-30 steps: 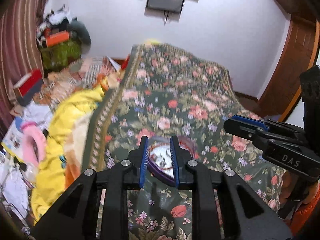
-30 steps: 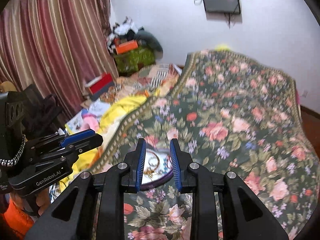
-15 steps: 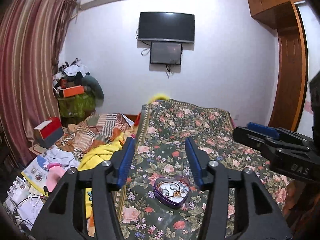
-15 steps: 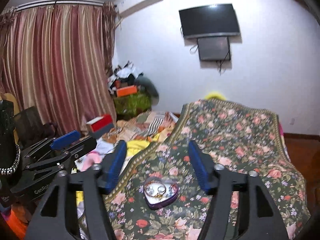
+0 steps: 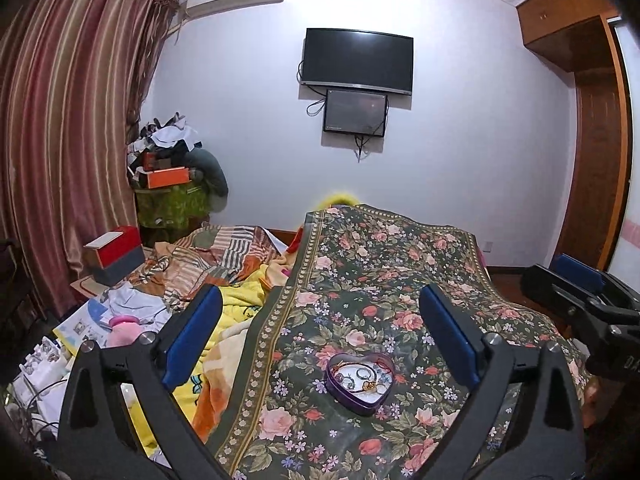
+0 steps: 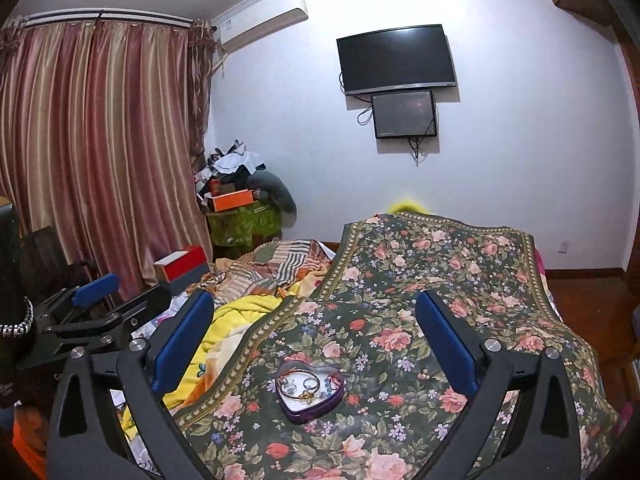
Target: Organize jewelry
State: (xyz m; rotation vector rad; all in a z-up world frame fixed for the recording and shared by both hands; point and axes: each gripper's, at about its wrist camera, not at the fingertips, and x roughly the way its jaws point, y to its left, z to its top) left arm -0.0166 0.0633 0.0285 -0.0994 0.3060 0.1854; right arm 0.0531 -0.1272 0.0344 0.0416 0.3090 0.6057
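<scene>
On floral cloth (image 5: 360, 280), heart-shaped purple tin (image 5: 359, 381) w/ rings; both claws (image 5: 320, 332) (image 6: 316, 328) spread wide.

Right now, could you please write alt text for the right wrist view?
An open heart tin of jewelry sits on a floral bedspread, framed by the open right tool. The left tool shows at left.
</scene>
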